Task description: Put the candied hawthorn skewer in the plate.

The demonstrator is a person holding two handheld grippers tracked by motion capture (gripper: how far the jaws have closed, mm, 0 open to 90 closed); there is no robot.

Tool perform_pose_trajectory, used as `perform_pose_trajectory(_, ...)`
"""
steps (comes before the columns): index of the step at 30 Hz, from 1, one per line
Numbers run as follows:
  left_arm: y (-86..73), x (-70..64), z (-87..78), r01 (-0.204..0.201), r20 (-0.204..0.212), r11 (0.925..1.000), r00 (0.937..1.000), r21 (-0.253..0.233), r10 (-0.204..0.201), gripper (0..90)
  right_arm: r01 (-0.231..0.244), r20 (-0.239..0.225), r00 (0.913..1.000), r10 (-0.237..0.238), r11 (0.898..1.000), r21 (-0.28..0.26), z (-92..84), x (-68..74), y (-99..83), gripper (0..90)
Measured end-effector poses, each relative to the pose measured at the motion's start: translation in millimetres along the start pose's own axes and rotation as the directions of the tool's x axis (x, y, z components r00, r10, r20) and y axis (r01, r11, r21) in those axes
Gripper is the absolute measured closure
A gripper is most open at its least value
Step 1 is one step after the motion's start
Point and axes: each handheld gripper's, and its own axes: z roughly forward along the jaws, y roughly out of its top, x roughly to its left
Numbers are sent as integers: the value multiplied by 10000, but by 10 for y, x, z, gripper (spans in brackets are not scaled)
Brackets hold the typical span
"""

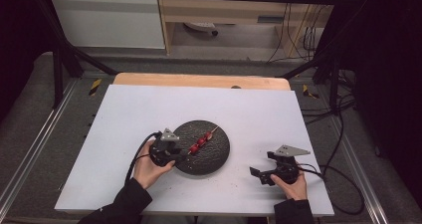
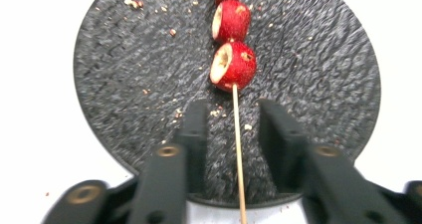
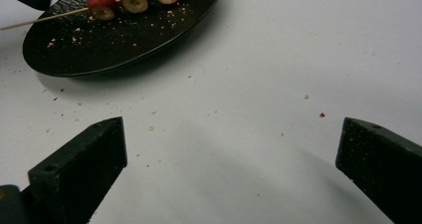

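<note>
A thin wooden skewer (image 2: 238, 134) threaded with cored red fruits (image 2: 234, 65) lies on a round black plate (image 2: 124, 84). My left gripper (image 2: 235, 105) is at the plate's near-left rim, its jaws apart on either side of the bare stick, neither pad touching it. In the high view the skewer (image 1: 200, 141) runs diagonally across the plate (image 1: 219, 159), with the left gripper (image 1: 183, 154) at its lower end. My right gripper (image 3: 231, 127) stands wide open over the bare white table, right of the plate (image 3: 124, 50), with nothing between its fingers. It appears in the high view as the right gripper (image 1: 262, 165).
Crumbs and red flecks (image 3: 322, 115) are scattered on the white table top (image 1: 249, 109) and on the plate. A wooden strip (image 1: 199, 79) runs along the far edge. Cables (image 1: 343, 184) trail off the right side.
</note>
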Motion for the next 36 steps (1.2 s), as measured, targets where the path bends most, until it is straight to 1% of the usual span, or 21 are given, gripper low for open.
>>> perform_pose_trajectory(2,-22,41,-64,-120,215,9998,9997,-175,124,475,-26,-15,10000,26,10000,-9,-2,1,1,6)
perform_pose_trajectory(3,-39,61,-99,-191,288,9996,9994,-185,196,439,-26,-20,10000,26,10000,-18,-4,2,2,6)
perform_pose_trajectory(5,-85,100,-163,-300,371,9989,9988,-358,313,390,-25,-10,10000,25,10000,-29,-11,0,3,5)
perform_pose_trajectory(8,-173,169,-252,-422,513,9979,9977,-493,447,293,-5,-32,10000,5,10000,-57,-19,-4,6,6)
perform_pose_trajectory(10,-241,217,-300,-462,458,9968,9977,-658,493,235,-30,-23,10000,30,10000,-51,-18,-2,5,6)
perform_pose_trajectory(12,-313,261,-332,-574,416,9957,9973,-734,605,172,-10,-22,10000,10,10000,4,-15,-1,3,5)
perform_pose_trajectory(14,-385,306,-362,-604,316,9952,9975,-767,630,124,-1,-5,10000,1,10000,14,-11,2,0,5)
perform_pose_trajectory(19,-564,413,-436,-400,116,9950,9991,-915,412,81,15,-14,10000,-15,10000,31,-10,3,-2,6)
perform_pose_trajectory(21,-632,452,-468,-355,-38,9942,9994,-1020,352,78,75,-8,10000,-75,10000,40,-7,0,-3,5)
perform_pose_trajectory(23,-707,498,-500,-347,-39,9931,9994,-1118,345,77,109,-6,9999,-109,9999,80,-3,-1,-6,5)
perform_pose_trajectory(25,-781,537,-524,-455,-148,9907,9989,-1282,439,68,141,-19,9999,-141,9998,161,-2,1,-9,6)
perform_pose_trajectory(30,-972,606,-535,-270,-127,9910,9996,-1309,256,65,194,-4,9998,-194,9996,206,-4,-1,-11,5)
perform_pose_trajectory(33,-1051,635,-547,-146,-282,9910,9995,-1329,109,65,191,18,9998,-192,9995,238,-9,-1,-14,5)
perform_pose_trajectory(36,-1091,654,-564,-113,-336,9904,9994,-1379,67,64,182,50,9998,-183,9994,300,-5,1,-17,6)
